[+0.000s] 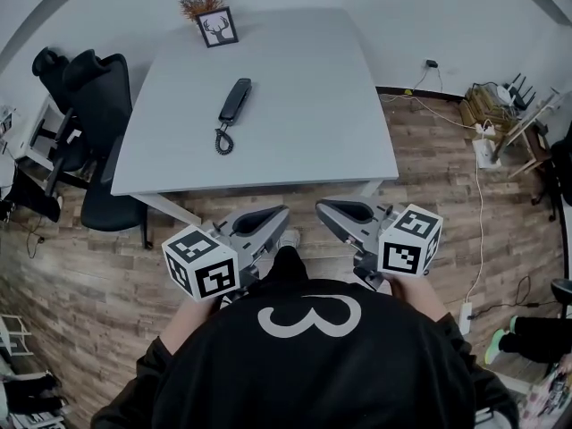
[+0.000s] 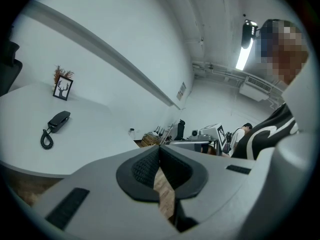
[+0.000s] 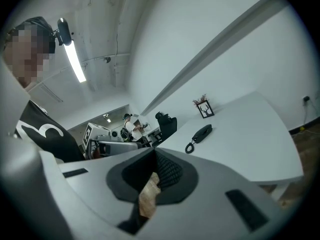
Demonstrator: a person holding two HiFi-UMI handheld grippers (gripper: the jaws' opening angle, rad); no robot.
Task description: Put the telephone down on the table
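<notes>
A black telephone handset [image 1: 235, 101] with its coiled cord [image 1: 223, 141] lies flat on the grey table [image 1: 313, 123], left of the middle. It also shows in the left gripper view as the handset [image 2: 59, 120] and in the right gripper view as the handset [image 3: 202, 132]. My left gripper [image 1: 284, 211] is held close to my body, below the table's near edge, shut with nothing in it. My right gripper [image 1: 320, 206] hangs beside it, also shut and empty. Both point toward the table and are well apart from the phone. The jaw tips meet in the left gripper [image 2: 160, 146] and right gripper [image 3: 154, 151] views.
A framed deer picture [image 1: 217, 27] with dried twigs stands at the table's far left corner. Two black office chairs [image 1: 98, 141] stand left of the table. Cables and a power strip [image 1: 485, 150] lie on the wooden floor at the right.
</notes>
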